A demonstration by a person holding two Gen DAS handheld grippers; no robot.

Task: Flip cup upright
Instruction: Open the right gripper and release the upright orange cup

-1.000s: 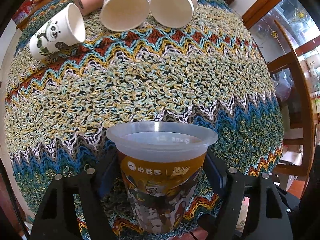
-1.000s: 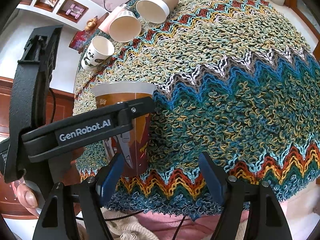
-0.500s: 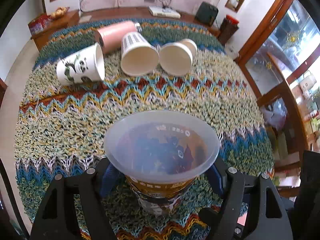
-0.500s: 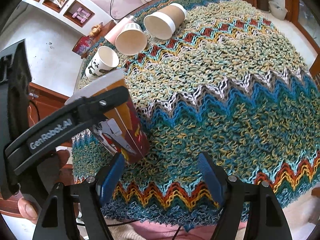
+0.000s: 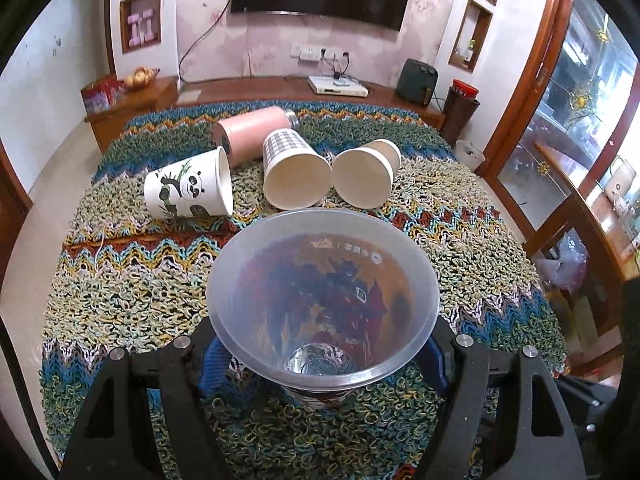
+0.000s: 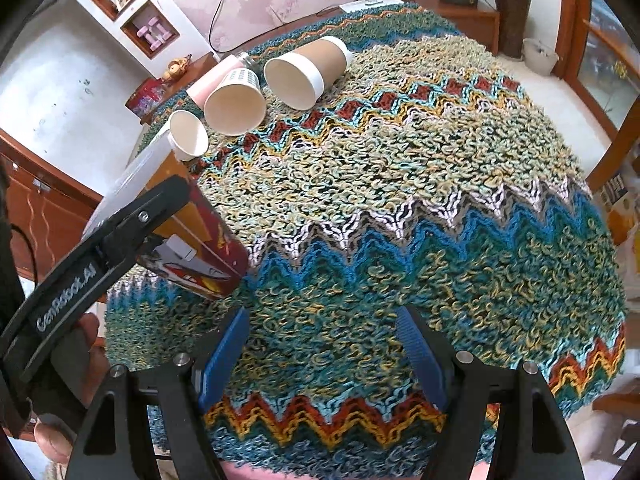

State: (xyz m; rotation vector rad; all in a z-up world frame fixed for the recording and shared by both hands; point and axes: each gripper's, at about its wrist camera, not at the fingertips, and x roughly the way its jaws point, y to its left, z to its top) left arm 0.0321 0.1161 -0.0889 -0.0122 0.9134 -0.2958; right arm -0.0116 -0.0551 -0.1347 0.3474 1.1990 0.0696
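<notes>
My left gripper (image 5: 320, 364) is shut on a clear plastic cup (image 5: 320, 300) with an orange printed sleeve. The cup is tilted with its mouth toward the camera; its base touches the knitted cloth (image 5: 132, 292). In the right wrist view the same cup (image 6: 192, 236) leans to the left in the left gripper's black finger (image 6: 132, 224), with one bottom edge on the cloth. My right gripper (image 6: 320, 352) is open and empty, low over the near edge of the cloth.
At the back lie a panda cup (image 5: 188, 190), a checked paper cup (image 5: 294, 172), a brown-sleeved cup (image 5: 366, 174) and a pink cylinder (image 5: 254, 134), all on their sides. The table edge is close in front. Wooden cabinets stand around.
The cup stood upright in the left gripper a second ago; it has tipped, mouth swinging toward the left camera. The left gripper has pitched up. The right gripper has drawn back slightly.
</notes>
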